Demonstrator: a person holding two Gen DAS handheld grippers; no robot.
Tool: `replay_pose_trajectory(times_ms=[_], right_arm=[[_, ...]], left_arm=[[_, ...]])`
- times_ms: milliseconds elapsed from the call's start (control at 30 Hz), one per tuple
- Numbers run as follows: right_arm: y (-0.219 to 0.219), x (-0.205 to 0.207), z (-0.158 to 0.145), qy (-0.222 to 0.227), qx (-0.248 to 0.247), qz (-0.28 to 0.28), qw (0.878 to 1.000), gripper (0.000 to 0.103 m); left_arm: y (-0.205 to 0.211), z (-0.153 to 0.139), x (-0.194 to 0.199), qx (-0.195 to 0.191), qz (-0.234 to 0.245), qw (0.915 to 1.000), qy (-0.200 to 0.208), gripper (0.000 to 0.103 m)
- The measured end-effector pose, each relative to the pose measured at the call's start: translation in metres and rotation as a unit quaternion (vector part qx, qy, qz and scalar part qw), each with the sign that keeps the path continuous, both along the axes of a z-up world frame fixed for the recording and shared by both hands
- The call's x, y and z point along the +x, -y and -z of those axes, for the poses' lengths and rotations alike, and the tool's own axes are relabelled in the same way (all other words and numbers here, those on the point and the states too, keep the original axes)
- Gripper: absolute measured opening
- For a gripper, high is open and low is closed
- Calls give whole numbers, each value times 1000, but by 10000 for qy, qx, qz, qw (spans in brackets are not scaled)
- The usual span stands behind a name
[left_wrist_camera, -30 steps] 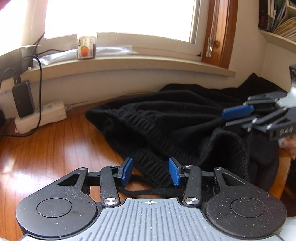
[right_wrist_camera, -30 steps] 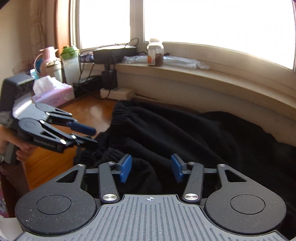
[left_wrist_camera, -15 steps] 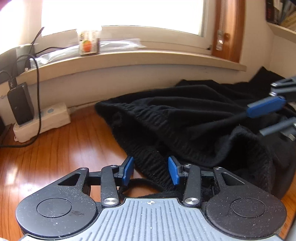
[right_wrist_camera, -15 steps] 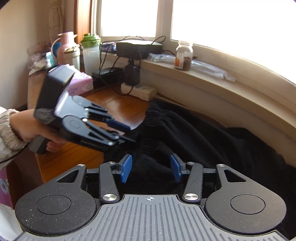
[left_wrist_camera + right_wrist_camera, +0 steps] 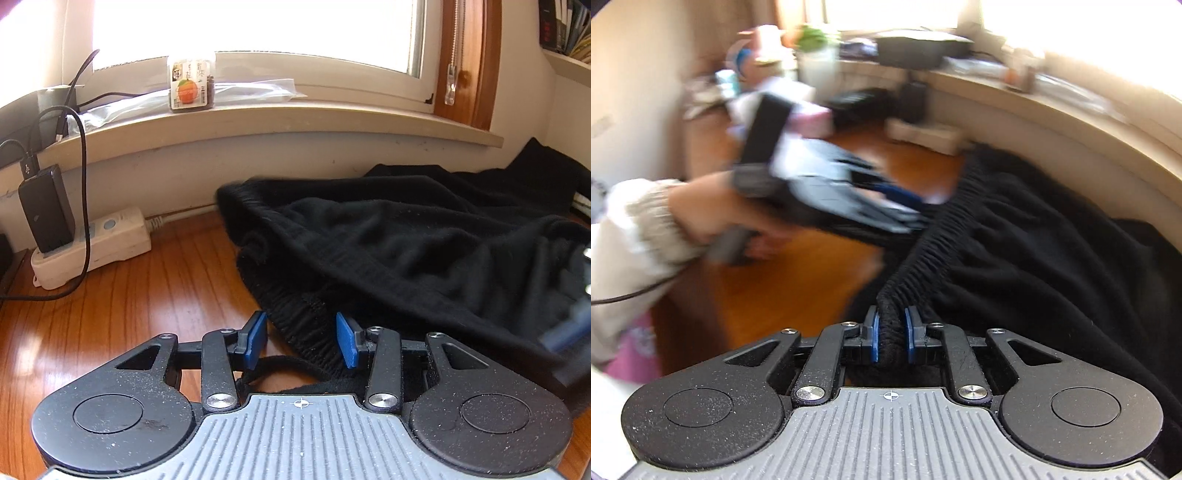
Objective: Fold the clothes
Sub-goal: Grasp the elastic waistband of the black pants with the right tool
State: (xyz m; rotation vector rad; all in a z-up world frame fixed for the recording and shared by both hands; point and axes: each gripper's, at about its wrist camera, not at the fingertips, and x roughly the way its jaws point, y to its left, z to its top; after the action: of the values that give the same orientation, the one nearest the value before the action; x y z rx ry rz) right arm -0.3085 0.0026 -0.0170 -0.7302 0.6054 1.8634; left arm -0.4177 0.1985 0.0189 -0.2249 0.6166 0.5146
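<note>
**Right fingers clamp the waistband while the left fingers wait around it**

The right gripper (image 5: 889,334) has just been closing, and its two blue fingers (image 5: 874,338) now pinch the ribbed elastic waistband (image 5: 923,254) of the black garment (image 5: 1052,258), bunched tight between them. That grip looks meant to fix one end of the waistband so the cloth can be pulled straight for a fold.

The left gripper (image 5: 301,339) has its two fingers (image 5: 255,338) spread apart, with another stretch of waistband and a drawstring loop (image 5: 273,363) lying in the gap; the pads do not press on it, so it is released, likely lined up for the matching pinch.

Outward from there, the garment sprawls rumpled over the wooden tabletop (image 5: 129,295), running back to the wall under the windowsill (image 5: 295,122).

Counted: one garment, two grippers, one hand (image 5: 713,218) and its pale sleeve (image 5: 635,229) in view, one white power strip (image 5: 96,245) carrying one black adapter (image 5: 46,208), one jar (image 5: 192,85) on the sill. The cluttered far corner in the right wrist view is too blurred to count.
</note>
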Motion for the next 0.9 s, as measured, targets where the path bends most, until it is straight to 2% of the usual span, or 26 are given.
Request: replay_pose_trajectory(times_ms=[67,233,367,500,567,700,900], right_arm=[[7,-10,0,-92,-96,-146,9998,15],[11,-31,15,22,-179,-292,9994,15],[15,-33,16,-56,-104,-308,9995,16],[20,-20,9,-234,27,-203,9995,17],[21,-14,6,-277,61,-135,9995,19],[20,-8,-3,-148,207,12,9997,37],[4,-13,-8,133,335,49,9993,38]], left_arm=[[-1,0,-1,-48,-17,10000,29,45],[-4,-1,-5,-159,-77,9998,98,47],[-8,-4,-8,-157,-96,9997,186,49],[-17,-13,-12,-165,-166,9991,347,56],[-23,-18,-15,-87,-303,9987,392,55],[-42,-24,-20,-166,-411,9974,567,55],[-62,-21,-5,-252,-476,9972,515,55]])
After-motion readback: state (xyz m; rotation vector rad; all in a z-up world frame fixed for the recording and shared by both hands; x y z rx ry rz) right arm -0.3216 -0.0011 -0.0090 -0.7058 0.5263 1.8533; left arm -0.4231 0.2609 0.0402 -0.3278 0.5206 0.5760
